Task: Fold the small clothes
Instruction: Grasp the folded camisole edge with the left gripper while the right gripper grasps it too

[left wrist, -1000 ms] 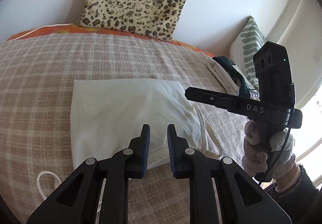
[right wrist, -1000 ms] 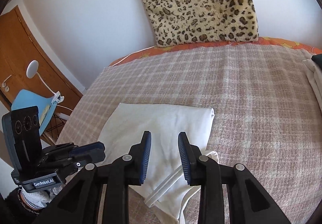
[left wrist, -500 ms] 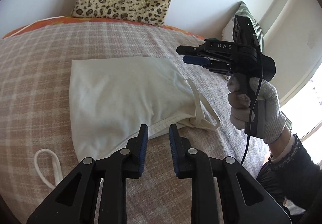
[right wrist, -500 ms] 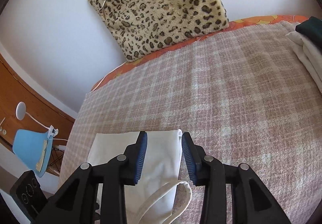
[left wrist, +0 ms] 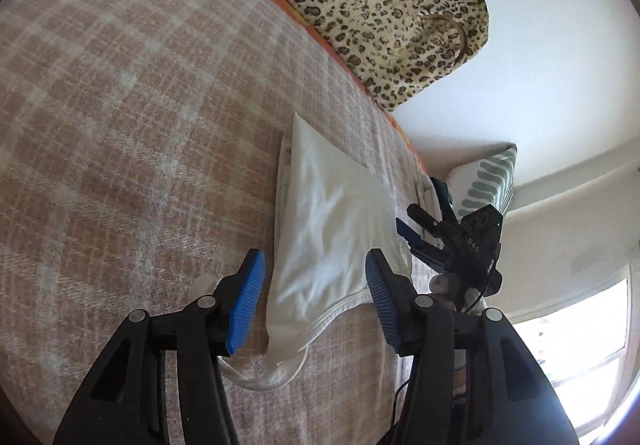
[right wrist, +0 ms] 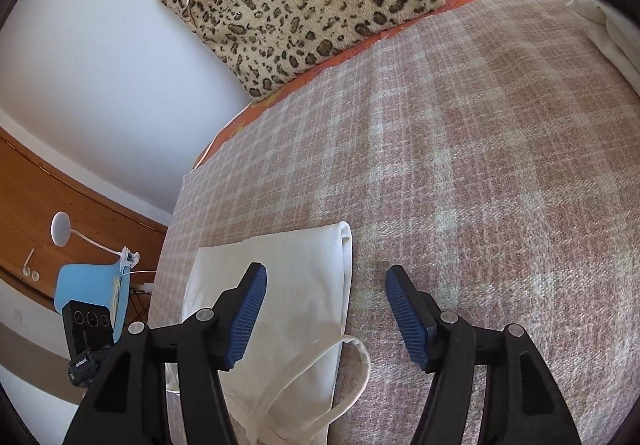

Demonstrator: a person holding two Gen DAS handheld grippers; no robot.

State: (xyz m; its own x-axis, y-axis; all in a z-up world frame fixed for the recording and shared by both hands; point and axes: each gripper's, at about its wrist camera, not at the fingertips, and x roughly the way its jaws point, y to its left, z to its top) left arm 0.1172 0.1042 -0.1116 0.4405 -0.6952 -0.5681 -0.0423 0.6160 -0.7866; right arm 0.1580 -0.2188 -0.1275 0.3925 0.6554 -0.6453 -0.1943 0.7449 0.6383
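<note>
Tongs [left wrist: 312,301] [right wrist: 326,311] spread over white garment [left wrist: 324,229] edges, bare blanket [right wrist: 480,165] beyond

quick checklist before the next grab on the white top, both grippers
1. Left gripper open: ok, jaws wide.
2. Right gripper open: ok, holding nothing.
3. White top folded flat on the plaid blanket: ok.
4. Strap loop tucked in: not ok, it trails off the near end.
5. Grippers apart from each other: ok.
6. Left jaws touching the cloth: cannot tell.
</note>
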